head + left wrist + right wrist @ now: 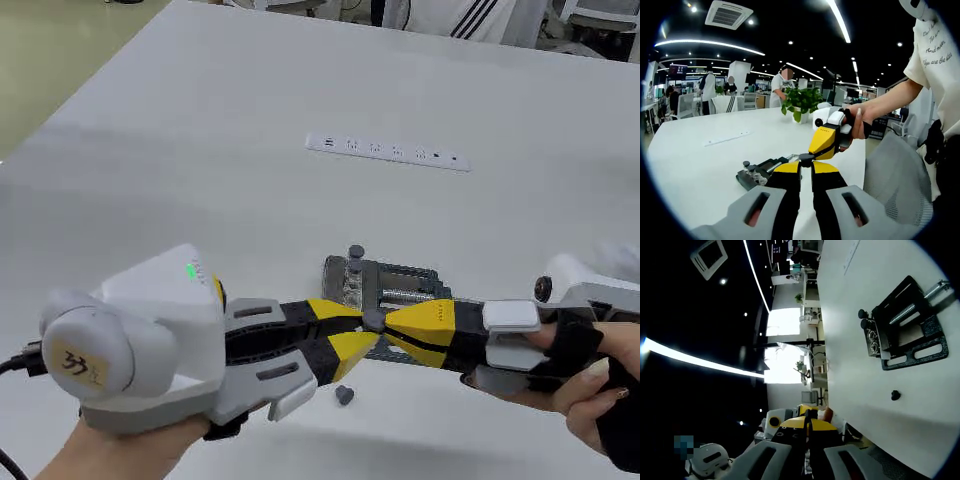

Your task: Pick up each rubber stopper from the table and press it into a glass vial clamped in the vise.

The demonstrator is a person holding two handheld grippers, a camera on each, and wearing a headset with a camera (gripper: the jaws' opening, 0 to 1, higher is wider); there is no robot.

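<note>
L gripper (368, 325) fingers narrow, seem to pinch a stopper (374, 319). R gripper (392, 325) fingers shut, tips touching it. Square it up w/ R, then press straight down into vial (872, 335) in vise (410, 275).

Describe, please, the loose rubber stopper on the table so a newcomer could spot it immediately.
On the large white table, find the dark metal vise. On its near side, lying alone on bare tabletop, is the small dark grey rubber stopper. Unlike the other grey stopper beside the vise's far corner, it touches nothing.

Vise (395, 270) partly hidden, vials (352, 290) indistinct
</note>
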